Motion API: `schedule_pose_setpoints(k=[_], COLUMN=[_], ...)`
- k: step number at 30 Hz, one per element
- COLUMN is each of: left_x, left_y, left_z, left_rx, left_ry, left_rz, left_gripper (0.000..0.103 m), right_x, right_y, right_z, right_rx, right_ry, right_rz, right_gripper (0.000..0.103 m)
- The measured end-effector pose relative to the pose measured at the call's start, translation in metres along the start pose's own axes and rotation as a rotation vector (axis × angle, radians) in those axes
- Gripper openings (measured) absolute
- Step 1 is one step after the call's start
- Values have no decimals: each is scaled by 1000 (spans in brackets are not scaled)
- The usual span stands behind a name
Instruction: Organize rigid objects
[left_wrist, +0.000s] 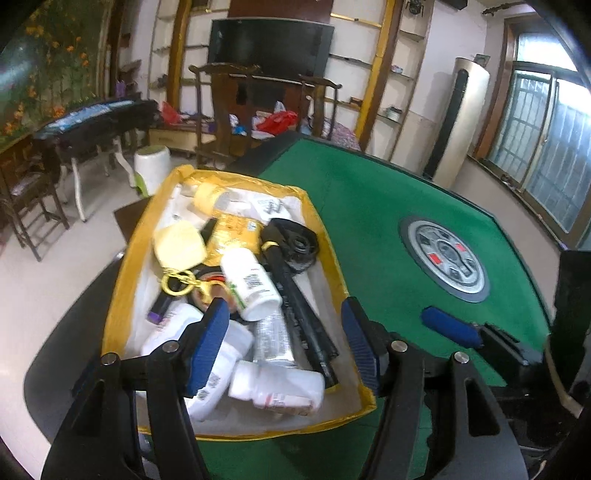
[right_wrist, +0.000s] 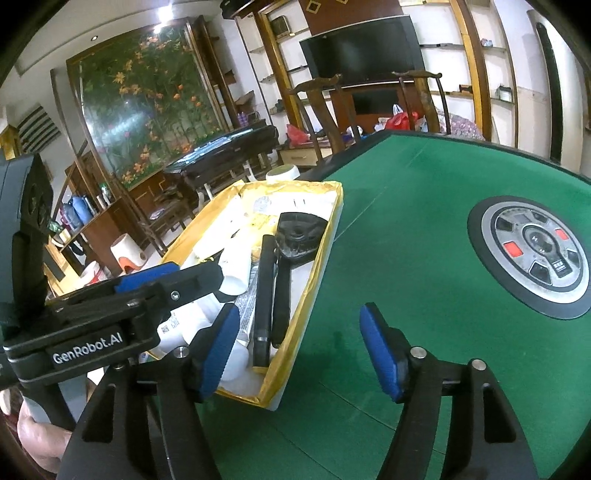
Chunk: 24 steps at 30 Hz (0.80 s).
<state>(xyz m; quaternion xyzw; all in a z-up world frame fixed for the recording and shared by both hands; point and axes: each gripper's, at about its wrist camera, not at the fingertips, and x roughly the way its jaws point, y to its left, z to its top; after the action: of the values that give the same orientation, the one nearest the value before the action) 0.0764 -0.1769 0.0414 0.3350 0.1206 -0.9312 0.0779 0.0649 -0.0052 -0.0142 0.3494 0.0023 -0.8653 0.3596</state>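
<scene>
i read "genrobot.ai" on my left gripper; both it and my right gripper have jaws open, empty. box on green surface holds three white bottles.

The left gripper's blue pads are covering part of the white bottles at the near end of the yellow box, and print on their labels is blurring past reading. A silver tube is lying half buried under a white bottle and a long black tool. The gold keyring is smearing into a streak. In the right wrist view the left gripper's body is hiding the box's left side, and the lower left picture edge is cutting off a person's hand. The table's near edge is falling outside both views.
</scene>
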Motion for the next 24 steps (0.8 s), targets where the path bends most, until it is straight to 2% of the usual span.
schedule_pose_setpoints(k=[2, 5, 6, 10, 14, 18, 24], left_x=[-6, -18, -22, -35, -43, -35, -24], left_y=[4, 5, 6, 14, 21, 28, 41], left_z=[-3, -9, -10, -13, -12, -11, -14], left_rx=[-12, 9, 8, -15, -16, -24, -21], left_ry=[-38, -105, -119, -166, -218, -190, -190], left_rz=[52, 121, 131, 158, 210, 247, 345], left_gripper=[80, 81, 81, 83, 86, 95, 96], right_x=[-1, -3, -4, -8, -8, -8, -8], right_y=[4, 11, 13, 13, 6, 3, 4], right_z=[1, -1, -2, 0, 2, 2, 1], right_rx=[-15, -48, -57, -63, -33, -21, -12], right_ry=[-6, -20, -28, -56, -61, -55, -48], right_rz=[-10, -25, -30, -61, -59, -59, -46], right_gripper=[66, 71, 76, 80, 89, 90, 90])
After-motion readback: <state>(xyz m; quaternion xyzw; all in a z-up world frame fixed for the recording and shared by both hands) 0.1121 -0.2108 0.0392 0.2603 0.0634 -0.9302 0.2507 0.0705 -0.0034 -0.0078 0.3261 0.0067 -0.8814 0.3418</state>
